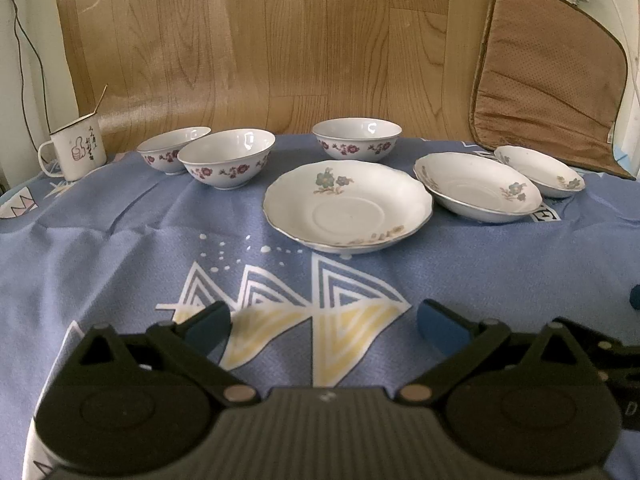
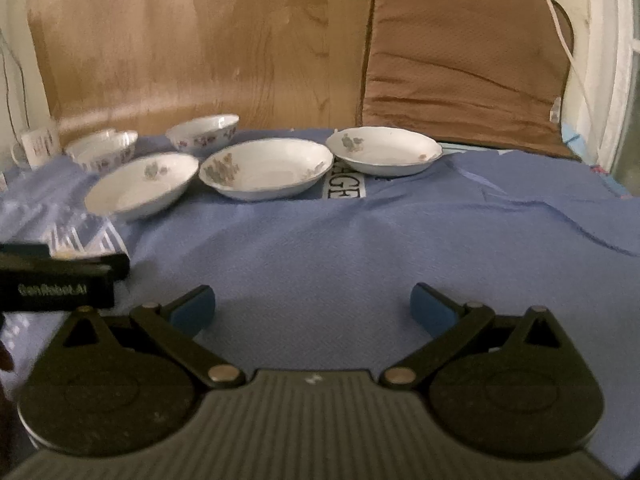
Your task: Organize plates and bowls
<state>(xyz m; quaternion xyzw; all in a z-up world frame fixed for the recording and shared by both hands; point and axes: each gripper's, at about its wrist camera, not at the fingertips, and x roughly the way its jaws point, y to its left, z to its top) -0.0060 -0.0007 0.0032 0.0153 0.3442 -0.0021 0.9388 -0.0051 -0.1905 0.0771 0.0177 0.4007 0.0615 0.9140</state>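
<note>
Three white bowls with red flowers stand at the back of the blue cloth: a left bowl point(image 1: 173, 148), a middle bowl point(image 1: 226, 158) touching it, and a right bowl point(image 1: 357, 139). Three white floral plates lie in a row: a large one point(image 1: 347, 207), a middle one point(image 1: 477, 187) and a small one point(image 1: 539, 171). My left gripper point(image 1: 322, 322) is open and empty, well short of the large plate. My right gripper point(image 2: 311, 307) is open and empty, short of the plates point(image 2: 267, 168). The bowls point(image 2: 202, 131) show blurred at its back left.
A white enamel mug point(image 1: 76, 152) with a stick in it stands at the back left. A brown cushion point(image 1: 548, 76) leans on the wall at the back right. A wood-grain panel point(image 1: 260, 40) backs the table. The left gripper's body point(image 2: 56, 276) shows at the right view's left edge.
</note>
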